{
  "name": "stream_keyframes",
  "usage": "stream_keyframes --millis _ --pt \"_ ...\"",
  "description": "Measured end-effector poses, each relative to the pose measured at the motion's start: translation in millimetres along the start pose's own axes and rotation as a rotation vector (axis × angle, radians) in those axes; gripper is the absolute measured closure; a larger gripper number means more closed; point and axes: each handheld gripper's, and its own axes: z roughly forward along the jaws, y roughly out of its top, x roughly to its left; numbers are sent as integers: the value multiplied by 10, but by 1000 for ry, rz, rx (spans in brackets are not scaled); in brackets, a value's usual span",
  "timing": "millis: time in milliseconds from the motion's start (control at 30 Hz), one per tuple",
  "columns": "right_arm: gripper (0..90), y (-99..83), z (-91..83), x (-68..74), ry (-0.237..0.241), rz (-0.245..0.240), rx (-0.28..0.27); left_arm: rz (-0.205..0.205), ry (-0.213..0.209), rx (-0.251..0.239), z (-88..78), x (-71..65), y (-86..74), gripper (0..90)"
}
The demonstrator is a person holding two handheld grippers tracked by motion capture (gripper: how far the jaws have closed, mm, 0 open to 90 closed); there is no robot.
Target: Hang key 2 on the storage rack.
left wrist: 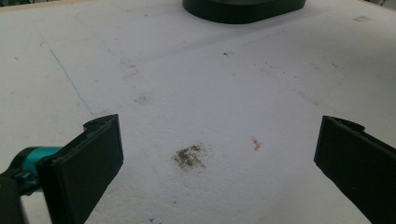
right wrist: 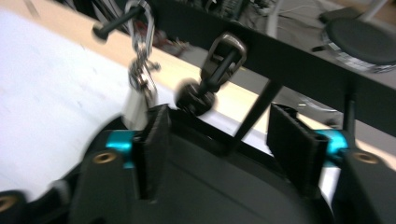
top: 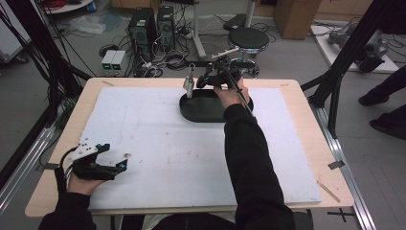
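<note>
A black oval tray (top: 201,111) sits at the far middle of the white mat, carrying a black bar (right wrist: 289,51) with pegs. A silver clip with a metal tag (right wrist: 139,88) hangs from one peg, and a black clip with a round knob (right wrist: 205,88) hangs from another. My right gripper (top: 199,82) is raised over the tray beside the silver clip (top: 188,84). Its jaws (right wrist: 215,140) stand open, with a thin black rod (right wrist: 254,114) between them, untouched by either pad. My left gripper (top: 115,154) rests open and empty at the near left (left wrist: 217,154).
The white mat (top: 167,143) covers most of the wooden table (top: 306,103) and has a grey smudge (left wrist: 189,156) in front of the left jaws. Beyond the far edge are a round black stool (top: 248,38), computer towers (top: 143,26) and cables. Black frame posts (top: 335,76) flank the table.
</note>
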Motion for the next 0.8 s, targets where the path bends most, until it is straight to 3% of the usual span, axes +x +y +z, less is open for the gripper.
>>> stream_keyframes --millis 33,133,200,300,333,633,800 --pt "309 1 -14 13 -11 -29 4 0 0 0 0 0 0 17" --pt "188 -12 -33 32 -4 -9 55 1 1 0 -1 -2 0 17" --pt "111 -41 -60 20 -9 -19 50 1 2 0 -2 -4 1 17" --pt "101 -111 -99 -17 22 -2 26 1 1 1 -3 -4 0 17" --pt "8 -184 -94 -67 48 17 55 0 2 1 -2 -8 0 17" --pt "8 -523 -181 -217 128 80 56 -1 5 4 -6 -21 2 17" --pt "8 -691 -225 -290 139 85 61 3 9 7 -10 -23 3 17"
